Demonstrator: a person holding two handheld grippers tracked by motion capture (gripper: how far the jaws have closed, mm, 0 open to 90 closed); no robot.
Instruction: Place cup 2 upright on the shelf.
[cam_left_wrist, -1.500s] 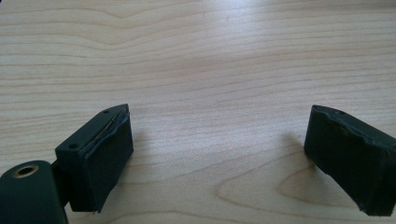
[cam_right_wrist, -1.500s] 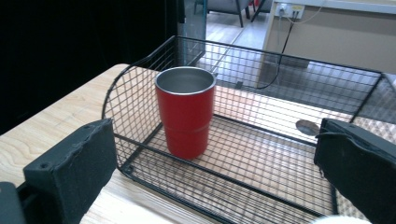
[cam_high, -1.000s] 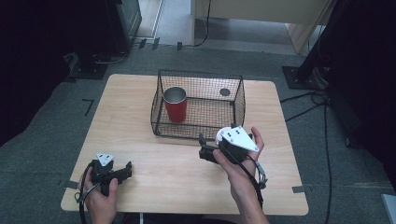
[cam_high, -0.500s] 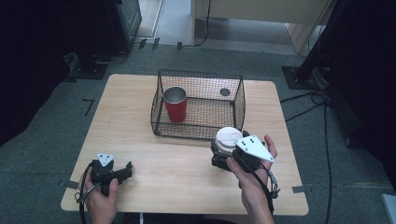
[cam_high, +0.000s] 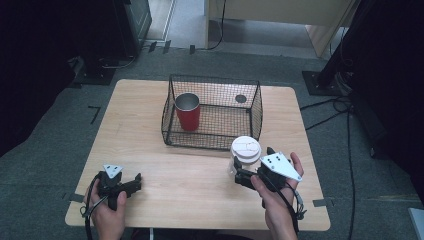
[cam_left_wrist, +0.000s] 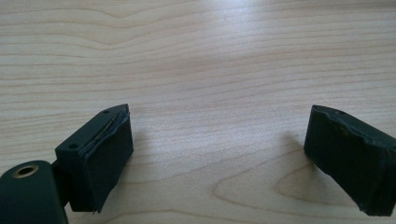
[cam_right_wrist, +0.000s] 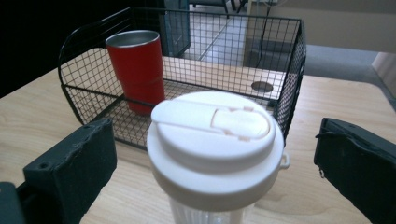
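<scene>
A white-lidded clear jar (cam_right_wrist: 215, 140) stands on the desk (cam_high: 200, 175) between the parted fingers (cam_right_wrist: 74, 163) of the right gripper (cam_high: 250, 176), neither touching it. Beyond sits a wire basket (cam_right_wrist: 280, 70) holding a red tumbler (cam_right_wrist: 137, 65). The left gripper (cam_left_wrist: 217, 158) rests agape.

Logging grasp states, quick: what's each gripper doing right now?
Left gripper: open, empty, over the table.
Right gripper: open, jaws either side of the white-lidded cup.
</scene>
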